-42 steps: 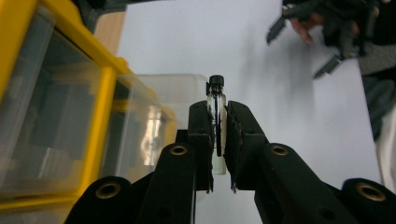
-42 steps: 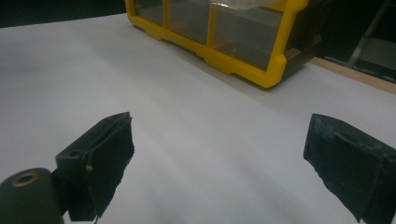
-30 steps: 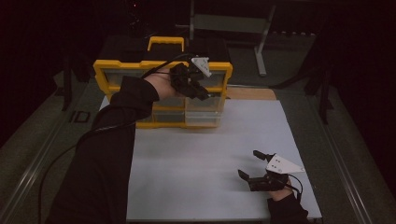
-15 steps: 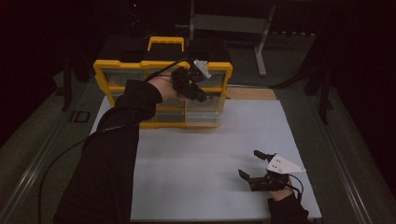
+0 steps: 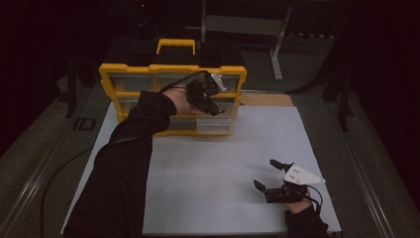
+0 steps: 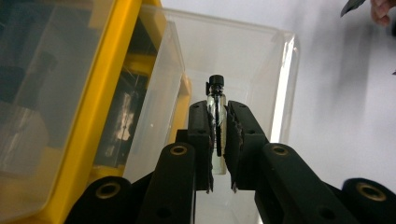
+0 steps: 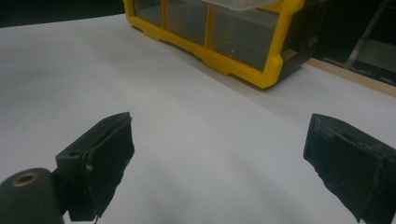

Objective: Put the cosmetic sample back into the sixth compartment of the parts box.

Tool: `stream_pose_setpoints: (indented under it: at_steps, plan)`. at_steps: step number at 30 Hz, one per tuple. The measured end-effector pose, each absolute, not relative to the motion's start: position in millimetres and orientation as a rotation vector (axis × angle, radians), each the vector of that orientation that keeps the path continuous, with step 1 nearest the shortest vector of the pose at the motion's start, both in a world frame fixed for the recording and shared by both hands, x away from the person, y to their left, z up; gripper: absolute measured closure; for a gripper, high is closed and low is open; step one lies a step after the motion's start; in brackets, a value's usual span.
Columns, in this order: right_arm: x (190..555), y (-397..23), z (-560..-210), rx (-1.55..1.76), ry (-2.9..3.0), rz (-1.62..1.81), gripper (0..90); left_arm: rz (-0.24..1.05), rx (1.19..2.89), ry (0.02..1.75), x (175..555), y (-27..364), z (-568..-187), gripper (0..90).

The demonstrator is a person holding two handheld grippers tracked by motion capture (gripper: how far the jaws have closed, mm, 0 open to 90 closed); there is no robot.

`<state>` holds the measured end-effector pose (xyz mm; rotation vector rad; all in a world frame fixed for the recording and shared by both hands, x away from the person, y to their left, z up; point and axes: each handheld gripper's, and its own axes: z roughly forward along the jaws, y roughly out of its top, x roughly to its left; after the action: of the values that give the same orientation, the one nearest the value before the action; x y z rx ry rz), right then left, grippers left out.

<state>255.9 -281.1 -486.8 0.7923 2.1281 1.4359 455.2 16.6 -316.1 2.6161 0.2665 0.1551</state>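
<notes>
A yellow organizer box (image 5: pixel 171 69) with clear drawers stands at the far edge of the white sheet (image 5: pixel 223 168). One clear drawer (image 5: pixel 216 125) at its lower right is pulled out. My left gripper (image 5: pixel 214 106) hangs over that drawer, shut on a small glass vial (image 6: pixel 216 100) with a black cap. In the left gripper view the vial stands upright between the pads (image 6: pixel 201 121), above the open drawer (image 6: pixel 243 46). My right gripper (image 5: pixel 266 173) rests low on the sheet at the near right, open, with nothing between its jaws (image 7: pixel 219 144).
A wooden board (image 5: pixel 267 99) lies behind the sheet at the right. A metal stand (image 5: pixel 247 25) is at the back. Raised rails (image 5: pixel 366 188) run along both table sides. A black cable (image 5: pixel 54 173) trails off to the near left.
My left gripper has sunk a little toward the pulled-out drawer, still holding the vial. The right gripper has not moved.
</notes>
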Motion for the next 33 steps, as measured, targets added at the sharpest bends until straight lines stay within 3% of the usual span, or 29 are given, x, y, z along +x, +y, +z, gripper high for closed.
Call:
stream_pose_setpoints:
  at_steps: [8,12,16,22,27,33]
  plan:
    - [256.1,-281.2,-487.1,0.791,2.131,1.435,8.4,0.156,2.624,0.293,455.8,18.0,-315.8,80.6]
    - [256.0,-281.2,-487.0,0.797,2.132,1.435,8.4,0.178,2.6,0.29,453.3,20.7,-312.9,55.1]
    - [256.2,-281.2,-487.1,0.794,2.135,1.433,8.4,0.185,2.578,0.29,451.6,23.5,-308.0,42.2]
    - [256.2,-280.9,-487.0,0.794,2.136,1.43,8.4,0.097,2.578,0.239,447.4,25.7,-304.4,11.6]
    - [255.9,-281.0,-486.7,0.795,2.133,1.434,8.4,0.1,2.572,0.246,442.8,28.1,-300.6,4.5]
    - [255.8,-281.2,-486.3,0.795,2.131,1.434,8.4,0.106,2.551,0.241,436.4,35.9,-294.3,2.1]
